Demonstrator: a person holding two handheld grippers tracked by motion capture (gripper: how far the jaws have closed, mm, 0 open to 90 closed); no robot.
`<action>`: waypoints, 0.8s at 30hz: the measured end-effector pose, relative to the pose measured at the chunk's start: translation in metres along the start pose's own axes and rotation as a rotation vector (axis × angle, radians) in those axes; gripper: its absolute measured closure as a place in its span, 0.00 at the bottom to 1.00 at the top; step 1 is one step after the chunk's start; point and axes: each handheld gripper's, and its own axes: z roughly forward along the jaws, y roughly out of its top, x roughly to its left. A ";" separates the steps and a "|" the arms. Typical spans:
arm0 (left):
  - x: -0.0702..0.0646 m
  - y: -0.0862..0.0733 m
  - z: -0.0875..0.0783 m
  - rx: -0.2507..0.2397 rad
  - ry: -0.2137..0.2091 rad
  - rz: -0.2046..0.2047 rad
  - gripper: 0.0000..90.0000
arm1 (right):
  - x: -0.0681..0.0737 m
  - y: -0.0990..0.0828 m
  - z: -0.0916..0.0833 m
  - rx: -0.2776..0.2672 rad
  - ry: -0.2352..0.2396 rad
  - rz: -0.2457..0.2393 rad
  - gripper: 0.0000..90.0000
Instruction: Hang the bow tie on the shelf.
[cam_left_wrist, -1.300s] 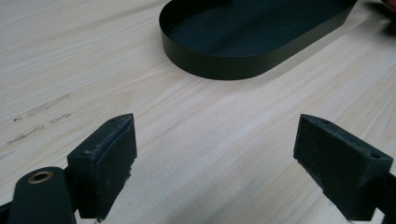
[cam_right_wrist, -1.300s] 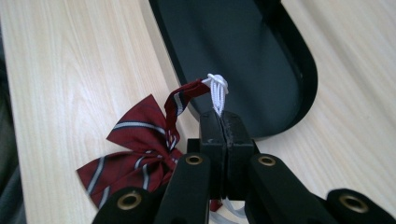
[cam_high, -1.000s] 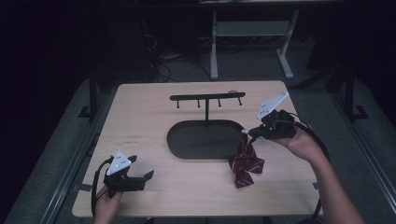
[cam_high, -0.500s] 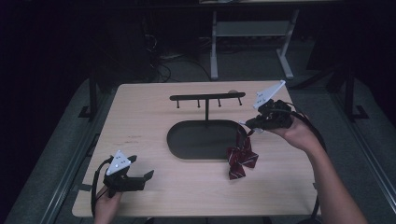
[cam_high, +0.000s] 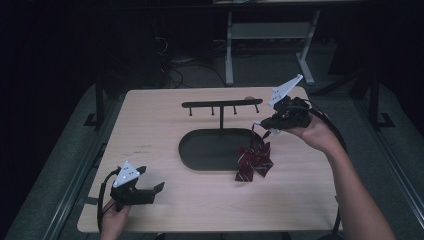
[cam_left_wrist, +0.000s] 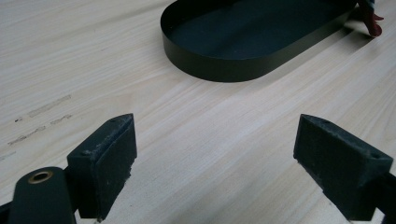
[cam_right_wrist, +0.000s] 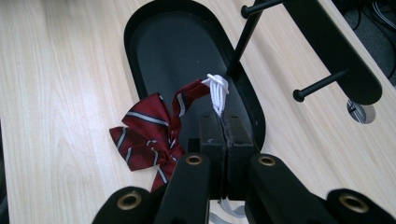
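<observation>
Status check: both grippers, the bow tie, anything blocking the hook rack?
Right gripper shut on white cord of red striped bow tie, lifting it. Left gripper open, idle on table. Hook rack unobstructed.

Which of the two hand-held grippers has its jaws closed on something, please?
The right hand-held gripper, raised beside the black rack: its jaws pinch the white cord of the striped red bow tie. The left hand-held gripper rests open above bare table.
</observation>
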 end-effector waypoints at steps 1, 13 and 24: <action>0.000 0.000 0.000 0.001 0.000 -0.002 0.14 | -0.001 0.000 0.001 -0.002 0.004 0.007 0.99; 0.001 0.000 0.000 0.002 0.001 0.000 0.14 | -0.009 0.005 0.000 0.004 0.001 0.009 0.99; 0.001 0.000 -0.001 0.002 0.000 -0.005 0.14 | -0.016 0.006 0.000 -0.004 -0.003 0.031 0.99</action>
